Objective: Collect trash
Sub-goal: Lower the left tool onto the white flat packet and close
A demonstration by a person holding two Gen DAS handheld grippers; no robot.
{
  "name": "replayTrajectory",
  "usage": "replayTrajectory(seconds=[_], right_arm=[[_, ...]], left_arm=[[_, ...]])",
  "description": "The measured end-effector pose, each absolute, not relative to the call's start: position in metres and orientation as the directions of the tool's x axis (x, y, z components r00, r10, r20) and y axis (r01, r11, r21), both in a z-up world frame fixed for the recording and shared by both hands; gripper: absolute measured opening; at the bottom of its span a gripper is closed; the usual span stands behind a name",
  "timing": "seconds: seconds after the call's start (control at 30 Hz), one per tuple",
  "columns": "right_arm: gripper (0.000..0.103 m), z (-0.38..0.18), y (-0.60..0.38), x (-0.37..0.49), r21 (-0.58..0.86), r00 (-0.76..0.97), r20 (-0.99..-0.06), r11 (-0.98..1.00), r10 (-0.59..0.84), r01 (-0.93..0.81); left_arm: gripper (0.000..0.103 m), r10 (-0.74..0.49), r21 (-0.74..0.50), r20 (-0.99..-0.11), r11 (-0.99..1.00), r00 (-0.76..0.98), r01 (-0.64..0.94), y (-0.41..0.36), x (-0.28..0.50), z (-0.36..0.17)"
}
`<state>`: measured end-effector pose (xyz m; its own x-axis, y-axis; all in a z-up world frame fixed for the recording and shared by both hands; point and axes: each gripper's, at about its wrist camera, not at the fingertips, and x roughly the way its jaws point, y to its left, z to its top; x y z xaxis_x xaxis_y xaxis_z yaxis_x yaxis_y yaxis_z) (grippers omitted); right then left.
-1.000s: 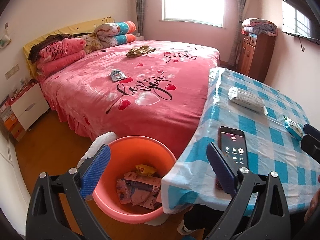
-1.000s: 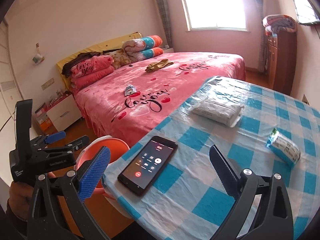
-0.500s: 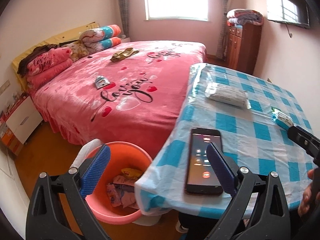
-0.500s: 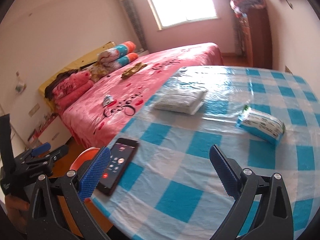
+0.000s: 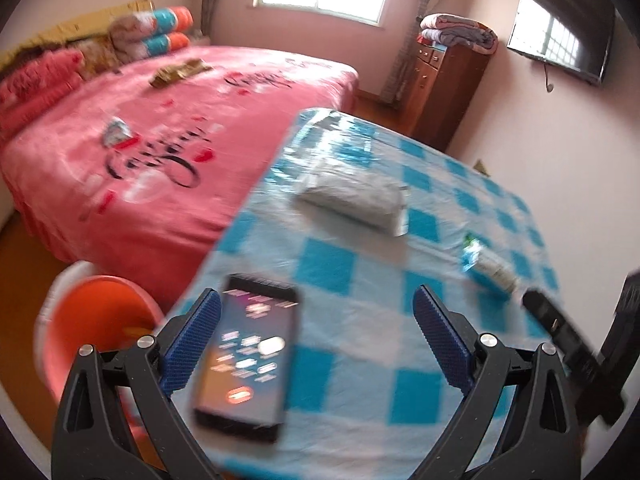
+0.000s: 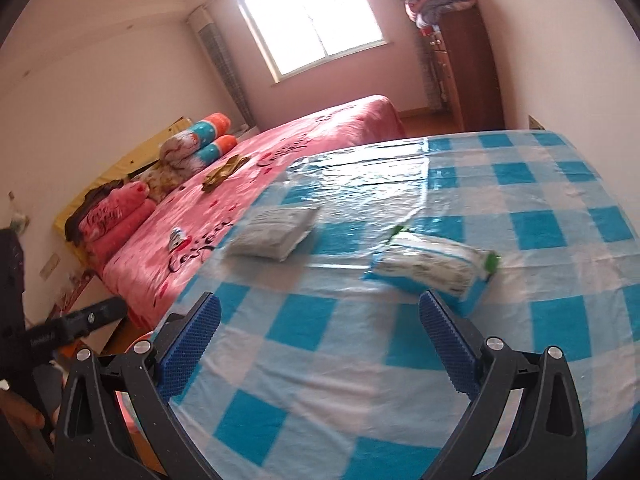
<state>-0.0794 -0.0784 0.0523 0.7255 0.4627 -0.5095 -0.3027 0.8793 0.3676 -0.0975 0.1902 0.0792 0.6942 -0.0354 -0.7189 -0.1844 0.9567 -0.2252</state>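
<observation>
A bedroom: a blue-checked table [image 6: 400,360] beside a pink bed [image 5: 160,140]. The blue-and-white wrapper [image 6: 434,268], crumpled with green at one end, lies at one o'clock just beyond the right gripper [image 6: 318,344], whose jaws gape wide and empty. The left gripper [image 5: 316,340], equally wide, hovers over a phone [image 5: 248,356]. Since half a second ago both grippers have swung rightward; the wrapper sits nearer, and the orange bin [image 5: 92,320] has slid to eight o'clock.

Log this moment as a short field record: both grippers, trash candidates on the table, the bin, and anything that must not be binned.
left gripper: open, empty, over the table's near edge
right gripper: open, empty, facing the blue-and-white packet
other table trash: grey packet
bin: orange bucket on the floor beside the checked table
bed: small wrapper
do not bin: phone, screen lit
</observation>
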Motion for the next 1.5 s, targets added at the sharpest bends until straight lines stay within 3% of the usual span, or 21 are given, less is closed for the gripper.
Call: replayTrajectory(seconds=[0.3,0.7,1.37,1.5], right_arm=[[0.098,0.043,-0.104,-0.072,0.401,0.719,-0.503,0.866,0.480,-0.298],[0.098,0.031,-0.129,-0.059,0.469,0.698,-0.497,0.837,0.515,-0.283],[0.098,0.026,-0.153,-0.054,0.524,0.696,-0.488,0.814,0.527,-0.249],[0.098,0.026,-0.157,-0.054,0.528,0.699,-0.488,0.814,0.523,-0.241]], left_arm=[[0.097,-0.114,-0.371,-0.739,0.892,0.663,-0.260,0.170,-0.006,0.053],[0.097,-0.076,-0.397,-0.783,0.825,0.617,-0.402,0.172,0.072,0.027],[0.097,0.114,-0.091,-0.846,0.931,0.520,-0.353,0.136,0.134,0.014],[0.089,0.114,-0.092,-0.840,0.933,0.530,-0.347,0.134,0.132,0.013]])
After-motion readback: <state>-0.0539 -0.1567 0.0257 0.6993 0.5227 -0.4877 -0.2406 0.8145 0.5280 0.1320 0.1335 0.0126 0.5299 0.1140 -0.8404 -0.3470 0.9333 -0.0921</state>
